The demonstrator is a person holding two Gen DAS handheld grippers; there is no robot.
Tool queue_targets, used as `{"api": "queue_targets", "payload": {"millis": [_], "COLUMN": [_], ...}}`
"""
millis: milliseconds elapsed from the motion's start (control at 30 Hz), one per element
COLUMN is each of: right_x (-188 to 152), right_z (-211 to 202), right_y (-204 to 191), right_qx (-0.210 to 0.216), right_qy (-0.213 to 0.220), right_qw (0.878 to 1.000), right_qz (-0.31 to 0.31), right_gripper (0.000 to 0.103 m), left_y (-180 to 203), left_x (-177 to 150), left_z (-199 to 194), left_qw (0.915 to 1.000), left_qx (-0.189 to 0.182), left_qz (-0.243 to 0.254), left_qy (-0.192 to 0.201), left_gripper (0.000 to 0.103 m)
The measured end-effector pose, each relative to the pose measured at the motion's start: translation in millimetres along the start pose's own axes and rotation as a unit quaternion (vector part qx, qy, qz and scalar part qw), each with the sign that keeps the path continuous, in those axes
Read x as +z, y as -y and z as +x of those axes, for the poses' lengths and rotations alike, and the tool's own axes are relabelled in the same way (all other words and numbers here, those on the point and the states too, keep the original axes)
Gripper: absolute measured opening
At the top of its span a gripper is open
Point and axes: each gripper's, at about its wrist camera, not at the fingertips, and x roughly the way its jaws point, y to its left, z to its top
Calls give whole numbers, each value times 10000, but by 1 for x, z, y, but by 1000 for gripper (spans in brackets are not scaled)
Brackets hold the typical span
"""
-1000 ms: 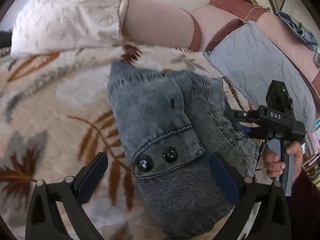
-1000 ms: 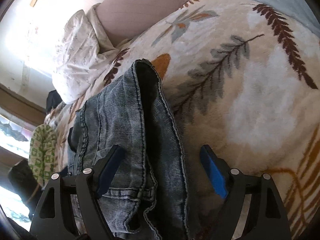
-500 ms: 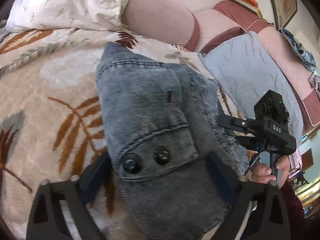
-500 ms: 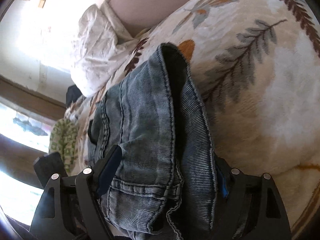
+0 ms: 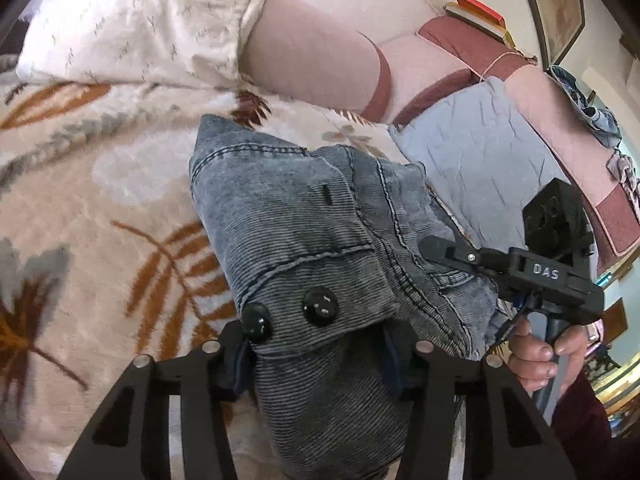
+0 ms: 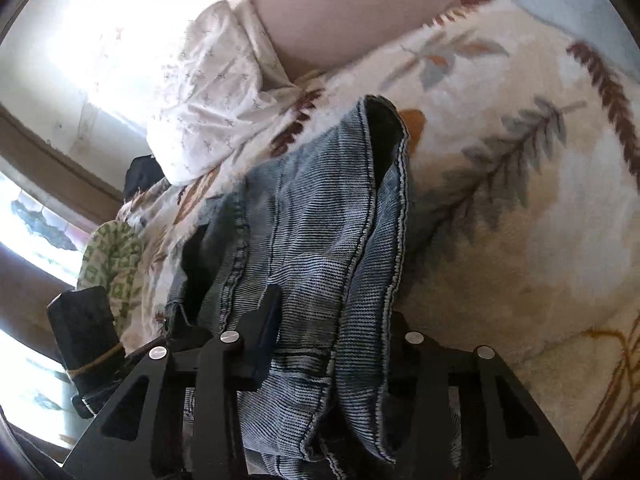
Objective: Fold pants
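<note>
On the bed, over a cream blanket (image 5: pixel 120 208) with a print of brown and grey leaves, lies a pair of pants (image 5: pixel 304 232) of faded blue-grey denim, folded into a thick bundle. Its far corner points toward the head of the bed, where a white pillow (image 5: pixel 140 28) with small grey marks leans against a pink headboard (image 5: pixel 312 64). A grey-blue quilted cushion (image 5: pixel 480 152) lies near the bundle, toward the other side of the bed.

At the near end of the bundle, the left hand-held gripper (image 5: pixel 316 356) has the waistband between its jaws, just under two black buttons (image 5: pixel 320 306). The jaws are closing, and both blue pads already press into the cloth, so this one is grasping the pants.

The right hand-held gripper (image 6: pixel 332 328) takes the other near end of the bundle, where the layered hems and seams hang together. Its jaws are closing too. One pad presses on the denim, the other is hidden under the folds, and the cloth is bunched tight between them. In the left wrist view a hand (image 5: pixel 540 356) holds the handle of this hand-held gripper (image 5: pixel 436 248), whose fingers lie against the denim at the bundle's side.
</note>
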Motion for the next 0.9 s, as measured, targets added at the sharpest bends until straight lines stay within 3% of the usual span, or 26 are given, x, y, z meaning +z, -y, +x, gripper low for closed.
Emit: {"api": "queue_targets", "payload": {"millis": [233, 533, 733, 900], "right_x": [2, 1, -4, -8], "right_z": [-1, 4, 21, 40], "right_y": [-45, -98, -125, -139], "right_qx": [206, 526, 658, 511], "right_qy": [214, 637, 685, 578], "right_qw": [9992, 9949, 9924, 9925], "right_qz": [-275, -570, -776, -944], "right_gripper": [36, 36, 36, 36], "left_y": [-10, -26, -39, -48], "left_x": [11, 19, 15, 14], "left_z": [-47, -98, -110, -105], "left_qw": [9984, 9899, 9835, 9814], "left_qx": [270, 811, 1232, 1435], "left_qz": [-72, -40, -4, -66], "left_qy": [501, 1162, 1321, 1271], "left_gripper": [53, 53, 53, 53]}}
